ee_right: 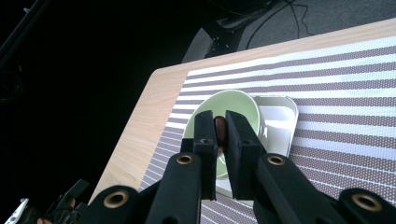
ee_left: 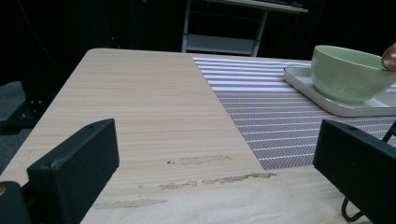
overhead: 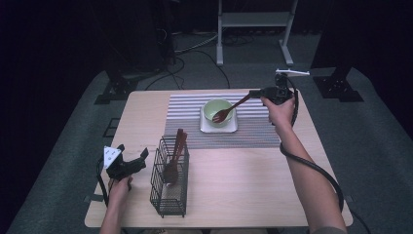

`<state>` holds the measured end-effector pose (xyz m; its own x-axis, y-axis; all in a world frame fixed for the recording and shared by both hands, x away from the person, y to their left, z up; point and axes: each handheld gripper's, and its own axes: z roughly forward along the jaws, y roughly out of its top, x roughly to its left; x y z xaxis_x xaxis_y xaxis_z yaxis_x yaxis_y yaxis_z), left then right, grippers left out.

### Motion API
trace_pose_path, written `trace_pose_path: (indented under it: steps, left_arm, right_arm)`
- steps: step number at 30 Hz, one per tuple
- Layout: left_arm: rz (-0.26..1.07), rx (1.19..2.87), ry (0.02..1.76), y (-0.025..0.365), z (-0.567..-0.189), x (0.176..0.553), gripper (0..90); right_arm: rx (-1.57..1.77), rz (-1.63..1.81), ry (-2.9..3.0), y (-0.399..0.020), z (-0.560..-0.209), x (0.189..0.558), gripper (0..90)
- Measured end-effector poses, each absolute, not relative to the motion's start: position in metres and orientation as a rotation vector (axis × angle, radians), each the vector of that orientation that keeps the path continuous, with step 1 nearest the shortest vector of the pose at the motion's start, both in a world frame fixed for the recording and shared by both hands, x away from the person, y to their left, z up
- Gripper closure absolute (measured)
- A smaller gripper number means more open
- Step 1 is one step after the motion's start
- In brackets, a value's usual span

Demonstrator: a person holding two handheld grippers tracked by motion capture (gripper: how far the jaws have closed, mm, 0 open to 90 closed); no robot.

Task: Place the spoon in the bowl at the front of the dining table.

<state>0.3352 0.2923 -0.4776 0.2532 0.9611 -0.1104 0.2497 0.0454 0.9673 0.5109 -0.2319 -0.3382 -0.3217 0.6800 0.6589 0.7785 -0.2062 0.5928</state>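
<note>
Apparently the work in hand is moving a wooden spoon (overhead: 230, 109) into the green bowl (overhead: 217, 110), and it looks nearly done. The right gripper (overhead: 258, 92) has its fingers clenched on the spoon's handle, and the spoon slants down so that its head sits over or just inside the bowl (whether it touches the bottom I cannot tell). In the right gripper view the dark handle shows pinched between the two black fingers, with the bowl straight ahead beyond them. What seems left is to lower the spoon until it rests against the bowl, then let go and draw the hand back.

The left gripper (overhead: 130, 160) rests low near the table's (overhead: 243, 195) left edge, its fingers spread wide and grasping nothing.

The bowl stands on a small white tray (overhead: 218, 127), which lies on a striped placemat (overhead: 253, 134). Nearer the person stands a black wire caddy (overhead: 169, 183) with more wooden utensils (overhead: 175, 156) upright in it; it sits between the two grippers but well clear of the spoon's path. Nothing appears to block the bowl, though the tray's raised rim lies just beside it.
</note>
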Motion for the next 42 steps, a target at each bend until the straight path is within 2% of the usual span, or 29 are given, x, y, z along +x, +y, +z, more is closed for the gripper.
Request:
trace_pose_path:
  steps: [42]
  left_arm:
    - [0.824, 1.441, 1.211, 0.292, -0.477, 0.335, 0.0]
  right_arm:
    - [-1.829, -1.558, -1.875, -0.228, -0.367, 0.517, 82.0]
